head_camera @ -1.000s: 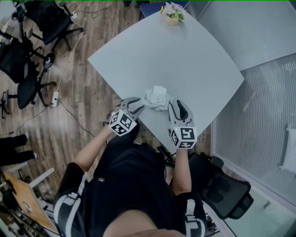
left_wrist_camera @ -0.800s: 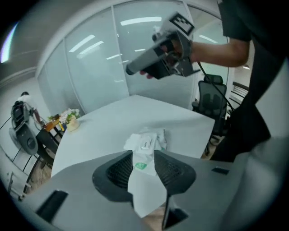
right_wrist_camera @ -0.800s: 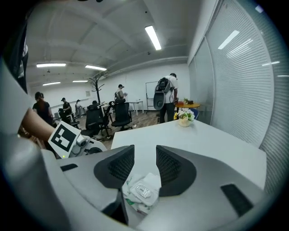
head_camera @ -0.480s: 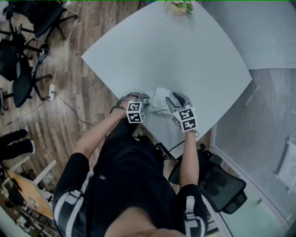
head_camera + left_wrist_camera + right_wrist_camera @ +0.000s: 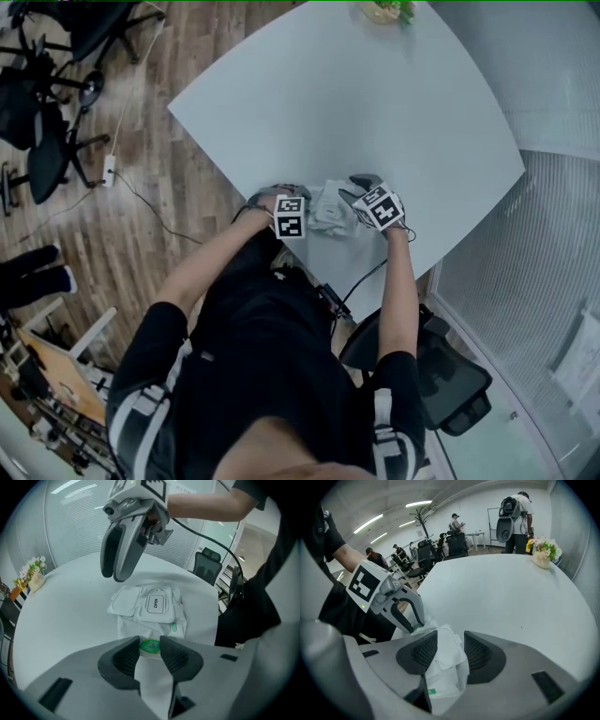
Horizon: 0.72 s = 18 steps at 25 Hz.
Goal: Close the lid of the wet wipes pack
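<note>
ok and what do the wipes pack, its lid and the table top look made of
wet wipes pack: soft white plastic film, probably; it creases and sags.
lid: stiffer moulded white plastic, it seems, with a raised rim, flipped open.
table top: smooth pale laminate or painted board, can't tell which; matte, soft glare only.

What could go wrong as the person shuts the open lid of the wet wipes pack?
The open white plastic lid could be missed: the right tongs, whose jaws have just been opening, straddle the soft white wet wipes pack and might squash it instead. The left tongs pinch only the pack's thin end, which may slip. The pack lies near the pale grey table's edge; a push could slide it off.
</note>
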Available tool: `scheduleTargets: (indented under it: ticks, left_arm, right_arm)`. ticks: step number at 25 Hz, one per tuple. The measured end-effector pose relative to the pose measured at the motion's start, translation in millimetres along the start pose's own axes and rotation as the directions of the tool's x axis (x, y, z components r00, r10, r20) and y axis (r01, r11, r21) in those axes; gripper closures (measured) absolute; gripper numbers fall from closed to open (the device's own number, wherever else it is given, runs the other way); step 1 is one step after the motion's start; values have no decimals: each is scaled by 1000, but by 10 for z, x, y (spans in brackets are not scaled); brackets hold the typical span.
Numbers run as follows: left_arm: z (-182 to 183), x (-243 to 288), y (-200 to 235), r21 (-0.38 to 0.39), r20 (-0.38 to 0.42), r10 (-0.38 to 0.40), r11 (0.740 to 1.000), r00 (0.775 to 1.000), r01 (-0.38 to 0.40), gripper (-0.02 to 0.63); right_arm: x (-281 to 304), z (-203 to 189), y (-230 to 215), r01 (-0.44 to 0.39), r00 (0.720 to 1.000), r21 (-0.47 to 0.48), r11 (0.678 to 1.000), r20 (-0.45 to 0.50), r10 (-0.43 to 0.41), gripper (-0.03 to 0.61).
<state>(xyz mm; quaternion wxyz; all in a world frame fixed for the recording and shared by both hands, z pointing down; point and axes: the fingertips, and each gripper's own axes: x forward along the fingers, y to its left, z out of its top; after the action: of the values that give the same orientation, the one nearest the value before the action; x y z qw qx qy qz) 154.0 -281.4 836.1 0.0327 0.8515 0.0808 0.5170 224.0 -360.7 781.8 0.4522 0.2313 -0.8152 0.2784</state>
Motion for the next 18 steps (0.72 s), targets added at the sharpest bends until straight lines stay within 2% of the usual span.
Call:
scheduleTargets:
  ticks: [5,9,11,15,18]
  left_arm:
    - [-34,20,78,-5,-5,-30,1000,1000,30,468]
    - [-10,-6,62,-5,9,-40,999,999,40,468]
    - [-2,-27,61,-4,18,-39,999,999,40,468]
    - [-33,24,49,-2,7,-30,1000,1000,30,468]
    - [-101,63,79,0,4,-24,1000,1000,24,468]
  right_arm:
    - [363,-62,-102,-162,980,-11,987,-123,159,380]
    - [504,-155,-104,-244,951,34,969,-185,246,382]
    - [493,-145,-63,-282,938,50,958,-194,286,413]
    - [387,-128,-24,-276,945,31,961,-176,277,428]
    - [269,-97,74,-267,951,-20,963,-169,260,449]
